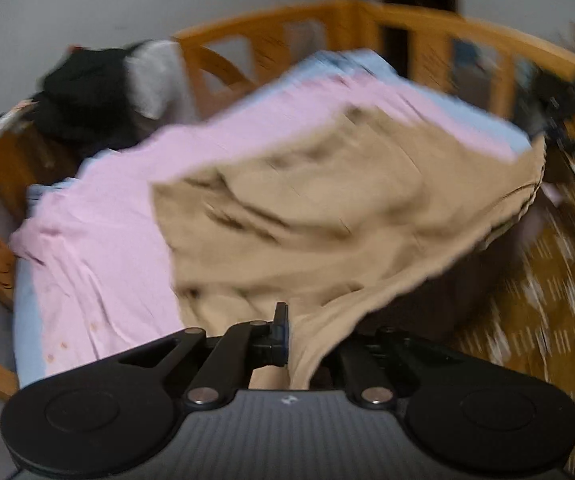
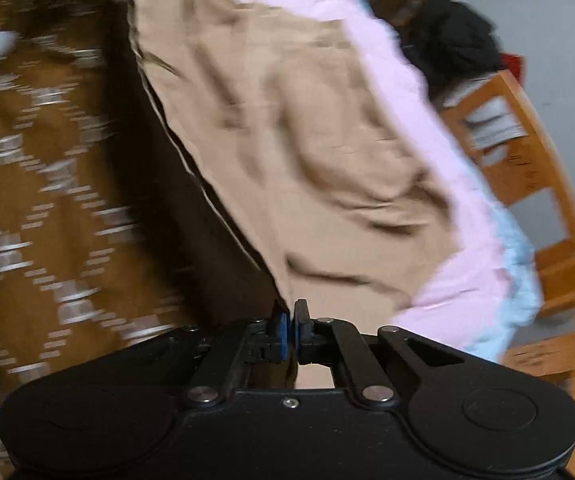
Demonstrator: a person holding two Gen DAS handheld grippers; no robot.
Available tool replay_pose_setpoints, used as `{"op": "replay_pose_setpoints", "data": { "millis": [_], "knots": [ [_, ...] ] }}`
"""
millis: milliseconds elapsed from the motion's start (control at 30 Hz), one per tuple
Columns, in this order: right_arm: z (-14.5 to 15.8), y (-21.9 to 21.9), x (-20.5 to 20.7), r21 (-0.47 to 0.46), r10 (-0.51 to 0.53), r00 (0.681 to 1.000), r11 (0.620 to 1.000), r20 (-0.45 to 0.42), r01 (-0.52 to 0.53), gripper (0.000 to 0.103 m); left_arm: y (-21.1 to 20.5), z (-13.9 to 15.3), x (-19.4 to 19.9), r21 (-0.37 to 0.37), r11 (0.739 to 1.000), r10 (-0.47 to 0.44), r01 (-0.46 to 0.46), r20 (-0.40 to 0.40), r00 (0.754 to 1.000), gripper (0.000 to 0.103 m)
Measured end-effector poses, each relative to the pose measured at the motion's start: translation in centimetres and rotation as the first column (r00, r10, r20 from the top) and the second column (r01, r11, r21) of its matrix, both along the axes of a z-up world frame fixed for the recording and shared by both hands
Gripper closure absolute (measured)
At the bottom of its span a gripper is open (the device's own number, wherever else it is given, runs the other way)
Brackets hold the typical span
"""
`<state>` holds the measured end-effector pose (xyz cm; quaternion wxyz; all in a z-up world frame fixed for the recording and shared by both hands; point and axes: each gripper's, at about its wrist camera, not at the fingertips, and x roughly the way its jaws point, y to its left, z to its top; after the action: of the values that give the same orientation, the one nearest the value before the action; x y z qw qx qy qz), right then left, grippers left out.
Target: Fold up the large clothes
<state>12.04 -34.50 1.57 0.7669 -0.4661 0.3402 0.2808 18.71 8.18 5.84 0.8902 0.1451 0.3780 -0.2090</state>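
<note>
Wooden rails (image 1: pixel 271 28) run round the bed across the top of the left wrist view, with a pink sheet (image 1: pixel 99 240) spread over the mattress and a dark heap of clothes (image 1: pixel 83 92) at upper left. Patterned brown carpet (image 2: pixel 27 160) fills the left side of the right wrist view. I have the tan garment (image 1: pixel 307 200) lying mid-frame on the sheet, its near edge hanging off the bed toward me. My left gripper (image 1: pixel 287 336) has its fingers pinched tight on that edge at bottom centre; my right gripper (image 2: pixel 290 330) is likewise clamped on the hem, blue pads together with cloth between. I judge I hold both corners so the edge stays taut and can be carried over in one fold. Both views are blurred.
</note>
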Motion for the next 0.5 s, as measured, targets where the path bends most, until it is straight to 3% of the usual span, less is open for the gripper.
{"op": "replay_pose_setpoints", "data": {
  "millis": [100, 200, 400, 500],
  "knots": [
    [0.8, 0.7, 4.5, -0.023, -0.072, 0.990, 0.997, 0.123, 0.075, 0.097, 0.3, 1.1, 4.9, -0.024, 0.994, 0.102, -0.102, -0.004, 0.995, 0.102],
    [0.7, 1.4, 8.8, -0.016, -0.120, 0.978, 0.992, 0.168, 0.124, 0.094, 0.2, 1.0, 9.7, 0.011, 0.989, 0.149, -0.148, -0.042, 0.988, 0.102],
    [-2.5, 2.9, 16.5, -0.023, -0.183, 0.973, 0.982, 0.142, 0.188, 0.093, -0.8, -2.6, 17.5, 0.149, 0.980, 0.151, -0.129, -0.148, 0.977, 0.102],
    [-4.4, 2.7, 19.5, -0.027, -0.192, 0.974, 0.980, 0.116, 0.196, 0.090, 0.2, -5.6, 20.9, 0.122, 0.981, 0.177, -0.150, -0.263, 0.948, 0.100]
  ]
}}
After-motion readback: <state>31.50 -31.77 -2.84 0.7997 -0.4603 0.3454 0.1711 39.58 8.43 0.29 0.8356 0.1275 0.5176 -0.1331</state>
